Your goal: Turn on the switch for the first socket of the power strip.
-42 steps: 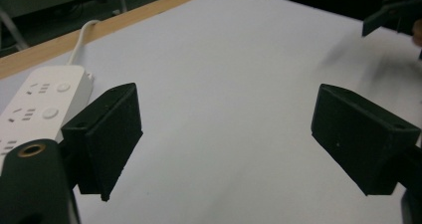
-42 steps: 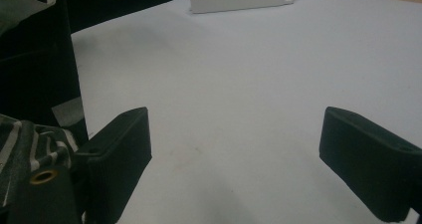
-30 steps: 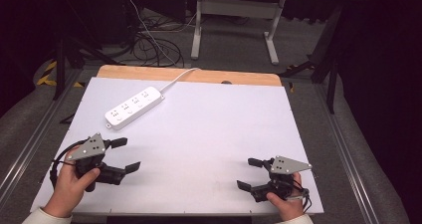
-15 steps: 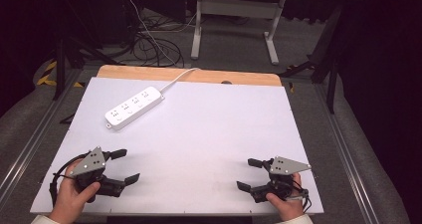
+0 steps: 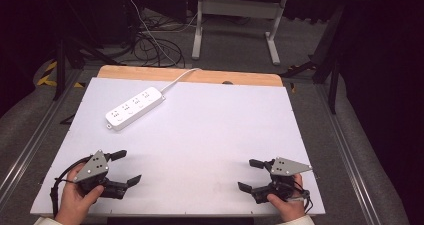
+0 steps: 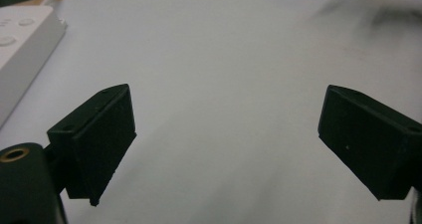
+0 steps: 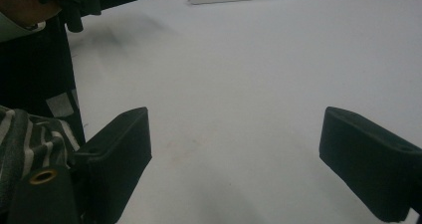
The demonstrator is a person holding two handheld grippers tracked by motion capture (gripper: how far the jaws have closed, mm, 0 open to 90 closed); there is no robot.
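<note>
At the near edge of the white table (image 5: 210, 135), both hands sit low. Left gripper (image 5: 126, 168) angled inward, jaws spread wide, empty. Right gripper (image 5: 251, 175) points left across the table, jaws also wide apart, empty. Farther back-left, white power strip (image 5: 135, 108) lies diagonally, cord running off the far edge.

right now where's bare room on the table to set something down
Most of the table is bare: the whole middle between the left gripper and right gripper, and the far right. Only the far-left holds the power strip.
</note>
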